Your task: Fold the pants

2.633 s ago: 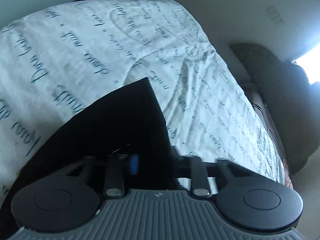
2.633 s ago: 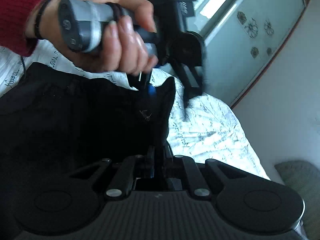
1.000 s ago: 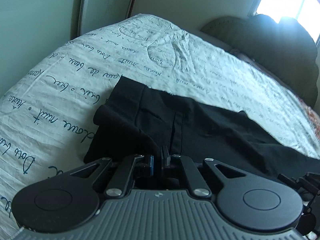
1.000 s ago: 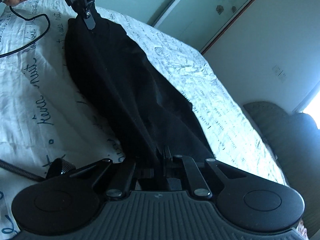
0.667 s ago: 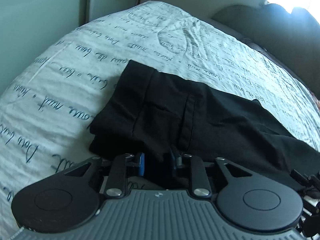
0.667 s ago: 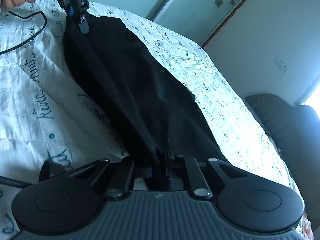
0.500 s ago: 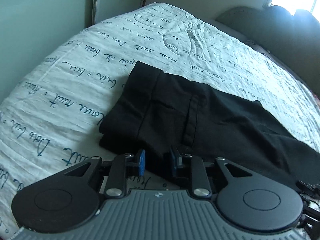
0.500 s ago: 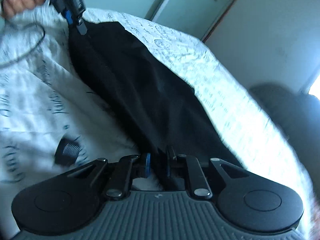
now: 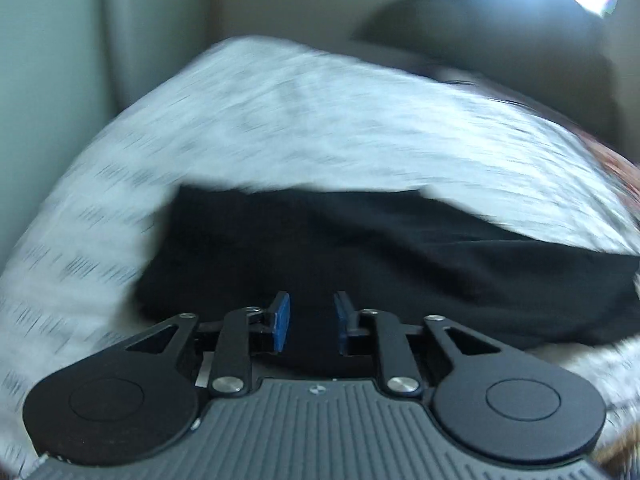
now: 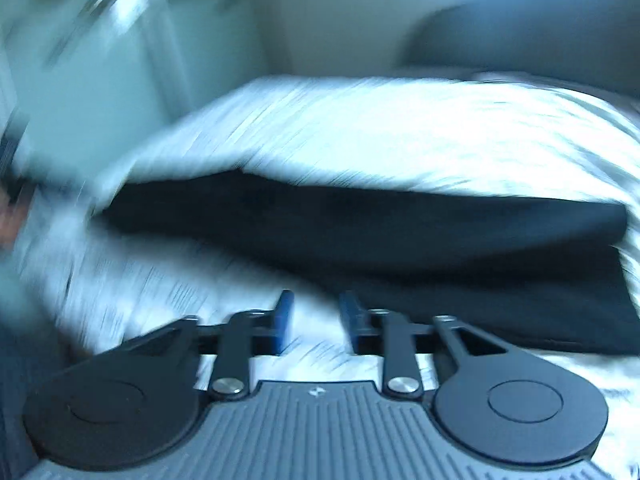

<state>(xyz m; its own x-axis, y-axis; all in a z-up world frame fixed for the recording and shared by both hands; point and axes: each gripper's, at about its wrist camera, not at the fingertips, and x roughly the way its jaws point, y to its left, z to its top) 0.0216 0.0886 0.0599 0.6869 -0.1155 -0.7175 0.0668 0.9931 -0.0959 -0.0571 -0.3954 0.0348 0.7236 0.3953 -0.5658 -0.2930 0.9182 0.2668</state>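
Both grippers (left (image 9: 308, 322), right (image 10: 316, 322)) gape above seemingly flat pants (image 9: 380, 256).

Your left gripper (image 9: 308, 322) hangs low over the near edge of the black pants (image 9: 360, 248), its blue-padded fingers (image 9: 280, 320) spread apart with a clear gap and nothing pinched between them. The dark cloth fills that gap from behind, but whether the tips touch it cannot be told through the blur. Your right gripper (image 10: 316, 320) sits just off the near edge of the pants (image 10: 400, 232), toward you, its two fingers (image 10: 285, 318) likewise parted and empty, only pale sheet showing between them. Both grippers point forward and slightly downward across the pants; both views are smeared.
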